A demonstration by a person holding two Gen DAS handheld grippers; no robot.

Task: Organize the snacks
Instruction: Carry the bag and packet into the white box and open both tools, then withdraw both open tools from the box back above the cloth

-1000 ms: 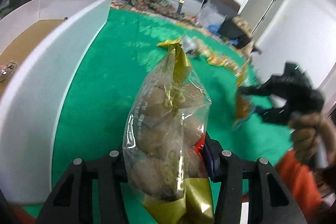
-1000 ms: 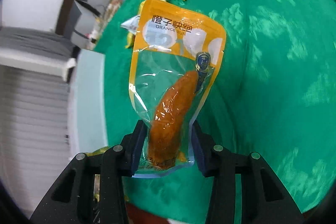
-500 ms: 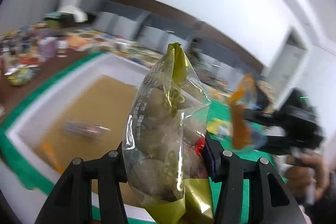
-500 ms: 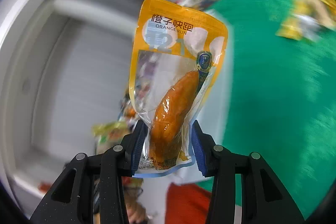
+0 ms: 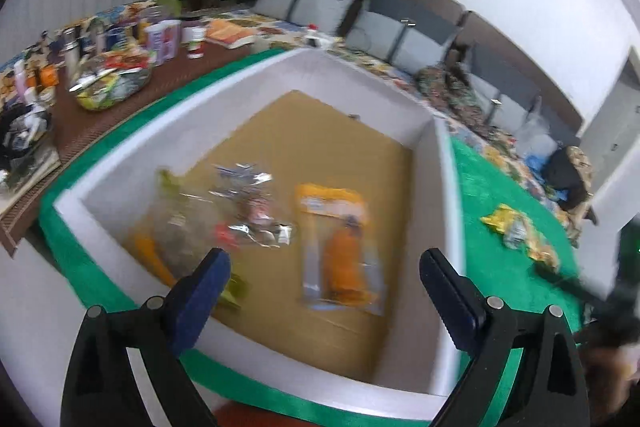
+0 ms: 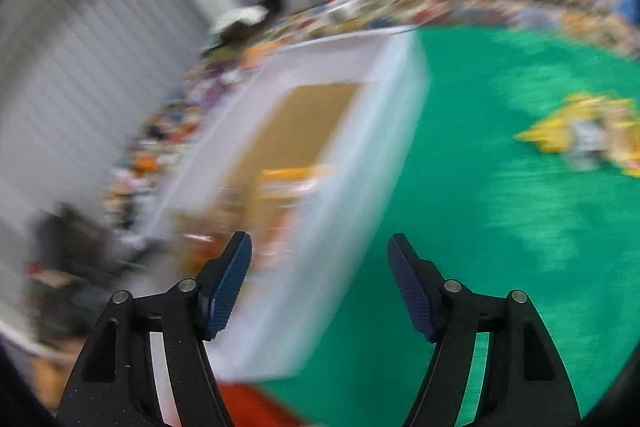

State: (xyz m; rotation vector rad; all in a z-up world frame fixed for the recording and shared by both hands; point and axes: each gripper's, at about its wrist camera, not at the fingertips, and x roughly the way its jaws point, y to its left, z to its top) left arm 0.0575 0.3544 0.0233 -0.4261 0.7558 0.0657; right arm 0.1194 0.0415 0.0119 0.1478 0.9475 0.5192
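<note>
A white box (image 5: 444, 163) with a brown cardboard floor sits on the green cloth. Inside it lie the orange-and-clear pouch (image 5: 340, 247), a clear bag with gold trim (image 5: 180, 227) and a silvery packet (image 5: 252, 211), all blurred. My left gripper (image 5: 324, 279) hangs over the box's near edge, its jaws opening with nothing between them. In the right wrist view the same box (image 6: 340, 131) is blurred, with the orange pouch (image 6: 292, 179) inside. My right gripper (image 6: 320, 267) is above the box's right wall, jaws opening and empty.
Loose yellow snack packs (image 5: 516, 231) lie on the green cloth (image 5: 500, 195) right of the box; they show as a blurred yellow snack pile (image 6: 588, 135) in the right wrist view. A brown table (image 5: 100, 115) crowded with cups and bottles stands left. Grey cushions line the far wall.
Both grippers swung over the white box and let go: the gold-trimmed bag and the orange pouch left the jaws and now lie inside the box. Both jaws stand wide.
</note>
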